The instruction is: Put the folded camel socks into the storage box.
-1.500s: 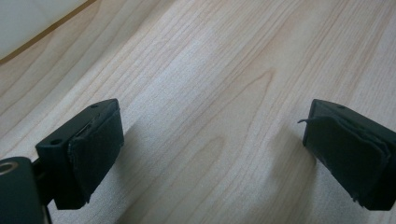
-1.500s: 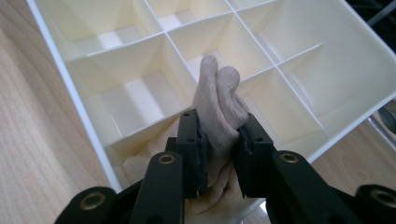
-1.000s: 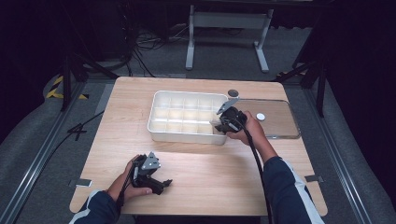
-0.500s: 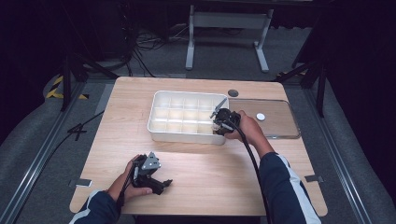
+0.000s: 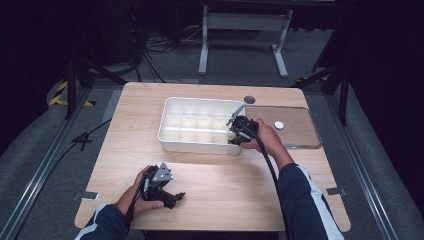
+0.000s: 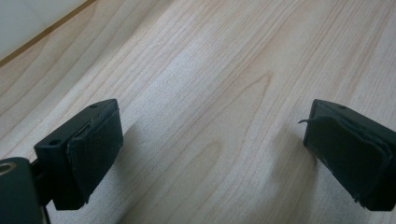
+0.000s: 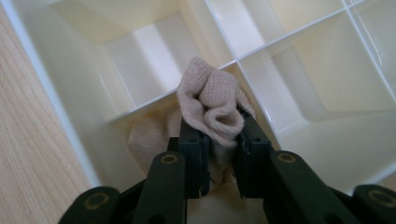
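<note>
A white divided tray [image 5: 170, 136] sits mid-table, its cells seen close up as the white divided tray [image 7: 60, 121] in the right gripper view. My right gripper [image 7: 219, 140] is shut on a bunched beige knit cloth [image 7: 210, 102], held over a near-right corner cell, with part of the cloth hanging into it. From above, the right gripper [image 5: 235, 134] sits at the tray's near-right corner. My left gripper [image 5: 172, 196] rests low on the table near the front edge. Close up, the left gripper [image 6: 210, 149] is open over bare wood.
A clear lid [image 5: 300, 137] with a white knob [image 5: 279, 125] lies flat just right of the tray. A dark round hole [image 5: 249, 99] marks the tabletop behind it. A metal stand [image 5: 240, 22] and cables are on the floor beyond the table.
My right gripper has moved left and slightly nearer, from the tray's right side over the lid edge to the near-right corner cell. The left gripper has stayed put.
</note>
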A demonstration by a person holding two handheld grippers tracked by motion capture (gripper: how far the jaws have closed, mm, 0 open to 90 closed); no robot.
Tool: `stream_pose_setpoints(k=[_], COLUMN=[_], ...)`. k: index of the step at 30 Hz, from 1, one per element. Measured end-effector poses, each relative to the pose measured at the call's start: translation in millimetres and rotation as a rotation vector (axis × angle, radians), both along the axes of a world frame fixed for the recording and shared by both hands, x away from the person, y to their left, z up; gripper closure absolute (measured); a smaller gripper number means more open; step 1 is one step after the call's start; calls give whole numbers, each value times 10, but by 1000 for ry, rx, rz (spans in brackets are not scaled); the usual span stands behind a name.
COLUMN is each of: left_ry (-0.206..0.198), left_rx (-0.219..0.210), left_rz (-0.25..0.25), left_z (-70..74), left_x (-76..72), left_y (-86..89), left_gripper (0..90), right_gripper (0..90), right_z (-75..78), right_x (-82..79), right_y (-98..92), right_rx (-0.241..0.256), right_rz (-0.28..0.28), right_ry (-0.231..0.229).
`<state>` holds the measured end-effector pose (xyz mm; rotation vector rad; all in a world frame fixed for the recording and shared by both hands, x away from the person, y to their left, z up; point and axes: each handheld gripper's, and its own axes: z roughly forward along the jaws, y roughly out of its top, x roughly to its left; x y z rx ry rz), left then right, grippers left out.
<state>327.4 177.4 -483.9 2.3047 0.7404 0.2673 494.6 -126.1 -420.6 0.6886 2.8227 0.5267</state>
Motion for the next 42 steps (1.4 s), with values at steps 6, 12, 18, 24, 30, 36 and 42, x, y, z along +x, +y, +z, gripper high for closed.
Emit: stream_pose_setpoints(k=[6, 12, 18, 24, 30, 36, 42], left_ry=[-1, -2, 0, -1, -2, -2, -3], left_rx=[-4, -4, -4, 0, -3, -1, 0], left_rz=[3, 3, 3, 1, -3, -2, -1], left_z=[-3, -2, -2, 0, -1, 0, 0], left_x=[-2, -2, -2, -1, -1, -2, -3], left_y=[-2, -2, -2, 0, 1, 0, 1], left_gripper=[49, 49, 49, 50, 54, 54, 54], right_gripper=[712, 598, 690, 625, 606, 588, 541], right_z=[77, 200, 334, 402, 447, 493, 558], right_x=[-46, -97, -168, -318, -488, -573, -688], right_y=[-50, -112, -125, -170, -293, -406, -507], right_rx=[46, 103, 165, 223, 263, 285, 294], right_rz=[-34, -62, -30, -24, -28, -22, -30], right_ry=[-13, -45, -64, -135, -162, -178, -210])
